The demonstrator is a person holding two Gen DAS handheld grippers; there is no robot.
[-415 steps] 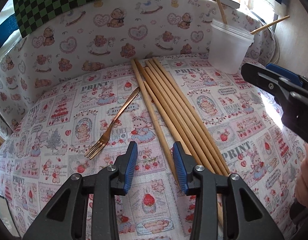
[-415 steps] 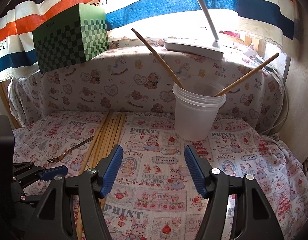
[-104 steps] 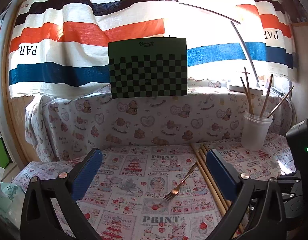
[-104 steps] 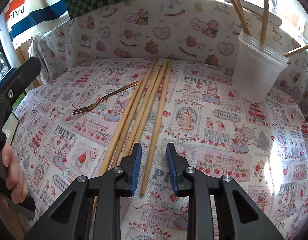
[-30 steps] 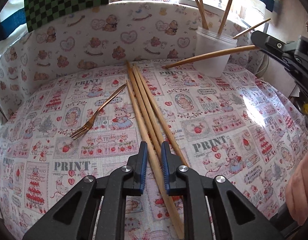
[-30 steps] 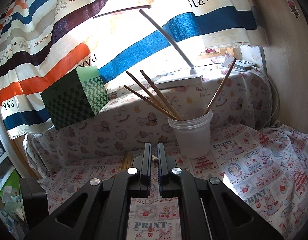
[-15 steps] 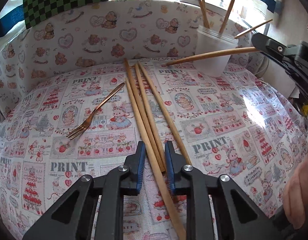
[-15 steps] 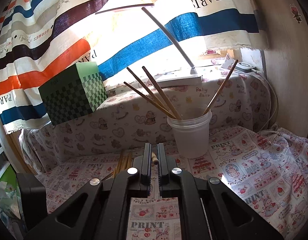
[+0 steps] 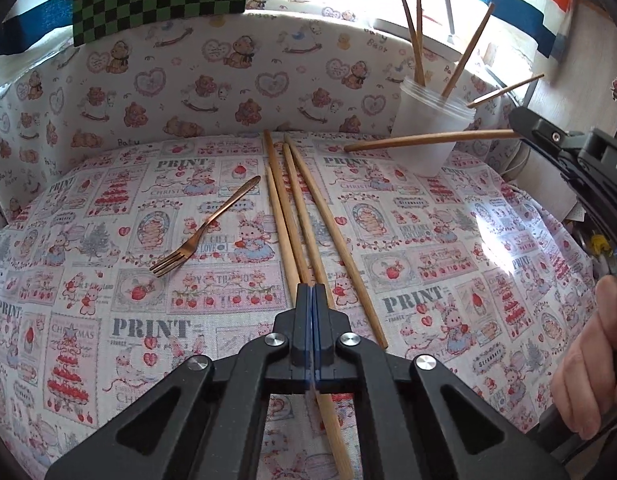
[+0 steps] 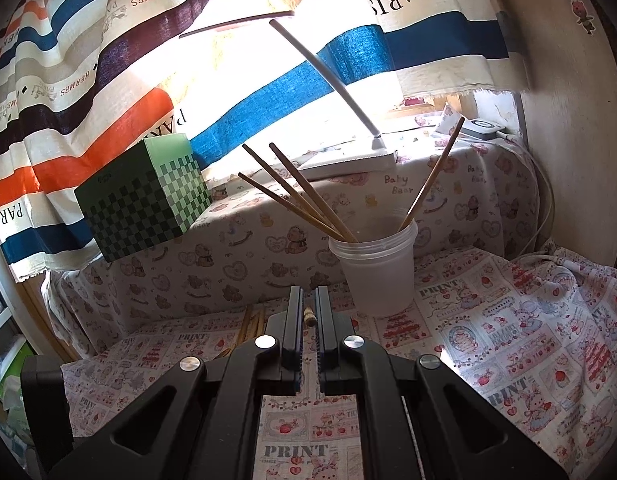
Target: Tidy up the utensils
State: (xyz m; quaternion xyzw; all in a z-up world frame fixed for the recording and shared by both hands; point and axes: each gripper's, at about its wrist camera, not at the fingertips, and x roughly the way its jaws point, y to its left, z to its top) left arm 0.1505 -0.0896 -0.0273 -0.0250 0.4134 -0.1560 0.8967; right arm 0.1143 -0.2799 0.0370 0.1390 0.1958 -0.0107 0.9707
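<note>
My left gripper point(image 9: 312, 292): jaws pressed together on one chopstick point(image 9: 294, 216) of the loose set, gripped partway along its length, the rest of the stick running away from me over the cloth and its near end passing under the jaws.

My right gripper point(image 10: 308, 312): jaws clamped on a single held chopstick point(image 9: 432, 141), its blunt end point(image 10: 309, 317) showing between the pads; in the left view it hung level in the air, tip just in front of the cup.

Plastic cup point(image 10: 374, 268): translucent, upright, at the far right of the table; four chopsticks point(image 10: 304, 196) stood in it, three leaning left, one leaning right.

Remaining loose chopsticks point(image 9: 328, 220): lying side by side on the cloth, just beside my left jaws.

Fork point(image 9: 206, 226): copper-coloured, flat on the cloth left of the chopsticks, tines toward me, apart from them.

Tablecloth point(image 9: 448, 240): printed with bunnies and strawberries; bear-print fabric point(image 9: 212, 80) behind.

Room: green checkered box point(image 10: 144, 204) on the ledge, white desk lamp point(image 10: 328, 76), striped curtain point(image 10: 108, 52).
</note>
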